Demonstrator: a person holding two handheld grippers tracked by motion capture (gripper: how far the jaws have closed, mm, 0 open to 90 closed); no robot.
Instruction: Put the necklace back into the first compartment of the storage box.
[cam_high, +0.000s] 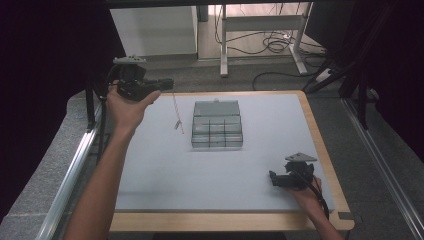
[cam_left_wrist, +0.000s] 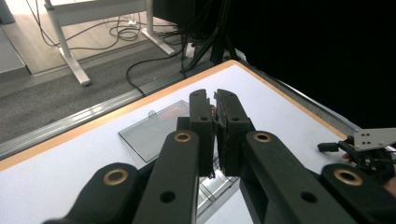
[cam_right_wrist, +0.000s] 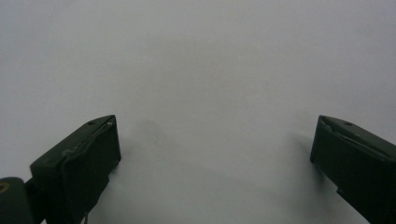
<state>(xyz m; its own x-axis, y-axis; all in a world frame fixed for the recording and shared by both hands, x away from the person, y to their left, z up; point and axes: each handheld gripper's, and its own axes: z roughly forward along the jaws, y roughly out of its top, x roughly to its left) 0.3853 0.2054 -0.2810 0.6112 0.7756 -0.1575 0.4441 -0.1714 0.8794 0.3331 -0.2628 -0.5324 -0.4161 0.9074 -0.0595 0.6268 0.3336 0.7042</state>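
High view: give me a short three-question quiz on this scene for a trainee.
1. True or false: a thin pale strand hangs from the shut left gripper.
2. Multiple choice: the lid of the clear plastic compartment box on the white table is A) open, B) shut, C) removed and held by a gripper.
3. Fill in: the right gripper, resting on the table, has its jaws ____.
Key: 1 true; 2 A; 3 open.
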